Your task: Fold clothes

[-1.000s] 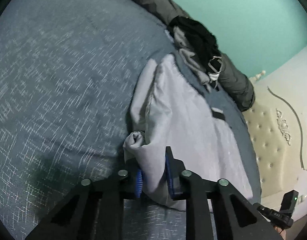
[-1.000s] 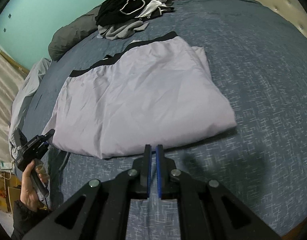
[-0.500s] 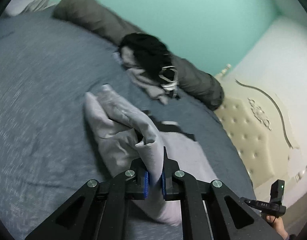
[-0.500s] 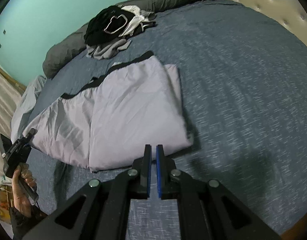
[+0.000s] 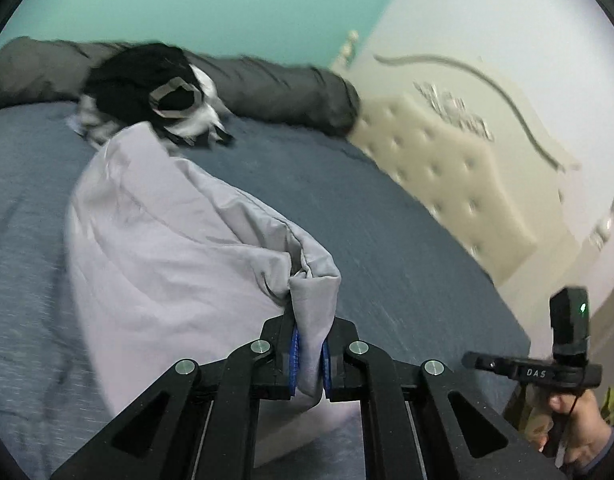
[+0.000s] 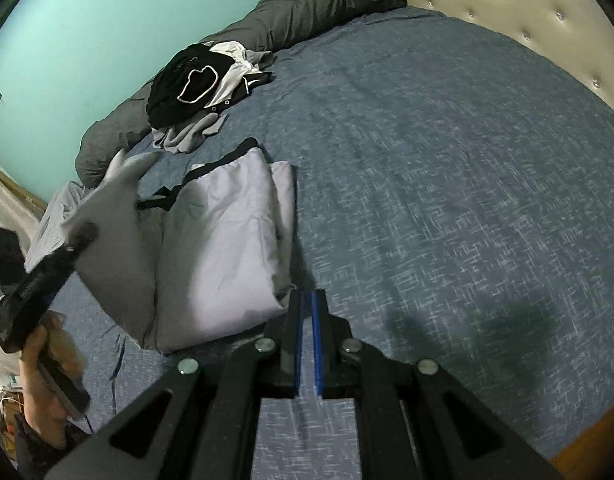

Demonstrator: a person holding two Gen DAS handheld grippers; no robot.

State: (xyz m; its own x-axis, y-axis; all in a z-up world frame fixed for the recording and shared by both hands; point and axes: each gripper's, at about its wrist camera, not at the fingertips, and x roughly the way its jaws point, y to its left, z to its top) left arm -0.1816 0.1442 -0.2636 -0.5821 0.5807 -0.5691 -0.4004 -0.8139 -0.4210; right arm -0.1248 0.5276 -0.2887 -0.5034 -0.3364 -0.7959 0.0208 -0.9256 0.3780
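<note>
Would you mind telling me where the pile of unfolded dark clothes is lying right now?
The pile of dark clothes lies on the far side of the blue bedspread, against the grey bolster, just beyond the lilac garment.

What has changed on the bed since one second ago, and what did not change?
The left gripper, whose jaws have just been closing, clamped the edge of the light grey garment and carried it up and across, folding that side toward the other. The right gripper stayed shut and empty, but now sits close by the garment's near corner. The pile of dark clothes and the grey pillow lie as before.
</note>
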